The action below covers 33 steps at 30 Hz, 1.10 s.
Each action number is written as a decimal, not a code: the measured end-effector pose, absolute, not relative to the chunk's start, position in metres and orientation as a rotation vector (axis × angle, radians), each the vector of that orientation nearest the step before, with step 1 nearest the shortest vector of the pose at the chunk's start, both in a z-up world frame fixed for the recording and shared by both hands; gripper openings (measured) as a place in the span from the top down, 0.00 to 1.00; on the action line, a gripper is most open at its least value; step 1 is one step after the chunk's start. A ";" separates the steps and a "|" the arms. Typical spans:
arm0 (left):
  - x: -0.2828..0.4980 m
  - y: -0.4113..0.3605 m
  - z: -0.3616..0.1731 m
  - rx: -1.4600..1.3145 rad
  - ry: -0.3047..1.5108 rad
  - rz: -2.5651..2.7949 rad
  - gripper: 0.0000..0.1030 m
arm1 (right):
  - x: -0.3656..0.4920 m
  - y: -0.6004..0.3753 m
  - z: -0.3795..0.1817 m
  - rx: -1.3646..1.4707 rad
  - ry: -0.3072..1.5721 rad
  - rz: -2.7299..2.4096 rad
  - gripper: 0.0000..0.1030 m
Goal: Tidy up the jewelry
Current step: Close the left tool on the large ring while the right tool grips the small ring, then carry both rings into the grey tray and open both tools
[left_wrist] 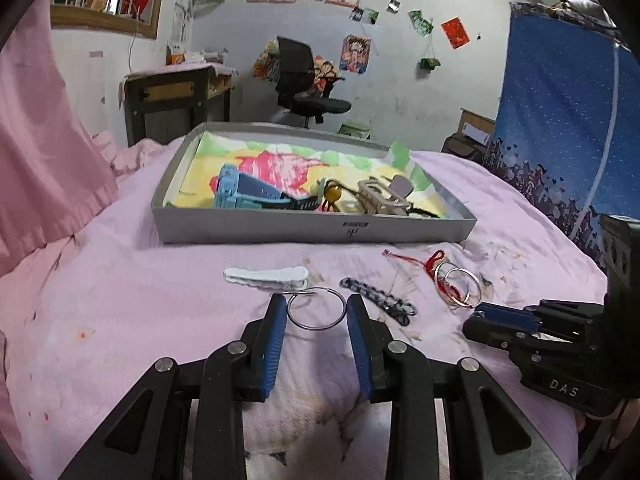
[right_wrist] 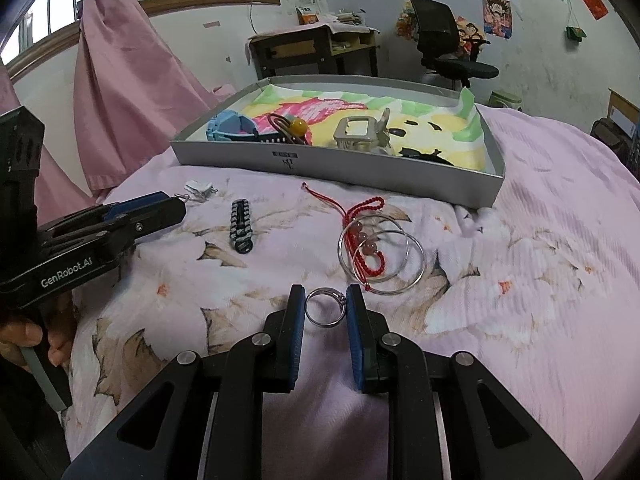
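Note:
My left gripper [left_wrist: 317, 309] is open around a large silver hoop [left_wrist: 317, 308] lying on the pink bedsheet; its pads stand at either side of it. My right gripper [right_wrist: 326, 307] is open around a small silver ring [right_wrist: 326, 307], pads close beside it. Two silver hoops [right_wrist: 382, 262] tangled with a red beaded cord [right_wrist: 362, 236] lie just ahead of the right gripper. A black-and-grey hair clip [right_wrist: 241, 225] and a white hair clip [left_wrist: 266, 277] lie between the grippers and the grey tray [left_wrist: 312, 230]. The tray holds a blue clip [left_wrist: 244, 190], a beige claw clip [right_wrist: 362, 134] and an amber bead tie [right_wrist: 298, 125].
The tray is lined with a bright painted cloth [left_wrist: 280, 164]. Pink curtains [right_wrist: 120, 80] hang at the left. A desk [left_wrist: 176, 100] and black office chair [left_wrist: 308, 80] stand behind the bed; a blue starry cloth [left_wrist: 560, 120] hangs at the right.

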State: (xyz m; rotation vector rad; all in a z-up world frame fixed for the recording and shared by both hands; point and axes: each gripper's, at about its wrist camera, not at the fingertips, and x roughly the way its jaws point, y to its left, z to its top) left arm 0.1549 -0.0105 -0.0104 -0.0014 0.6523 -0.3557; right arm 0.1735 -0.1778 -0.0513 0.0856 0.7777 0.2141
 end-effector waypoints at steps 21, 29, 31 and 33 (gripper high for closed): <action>0.141 -0.023 0.029 0.013 0.518 -0.387 0.71 | 0.182 -0.179 -0.013 0.054 0.590 0.235 0.82; 0.171 -0.034 0.044 -0.021 0.504 -0.374 0.71 | 0.212 -0.188 0.003 0.036 0.520 0.201 0.82; 0.182 -0.037 0.046 -0.030 0.503 -0.370 0.71 | 0.220 -0.191 0.005 0.038 0.506 0.196 0.82; 0.192 -0.040 0.047 -0.038 0.505 -0.371 0.71 | 0.228 -0.194 0.008 0.040 0.495 0.189 0.82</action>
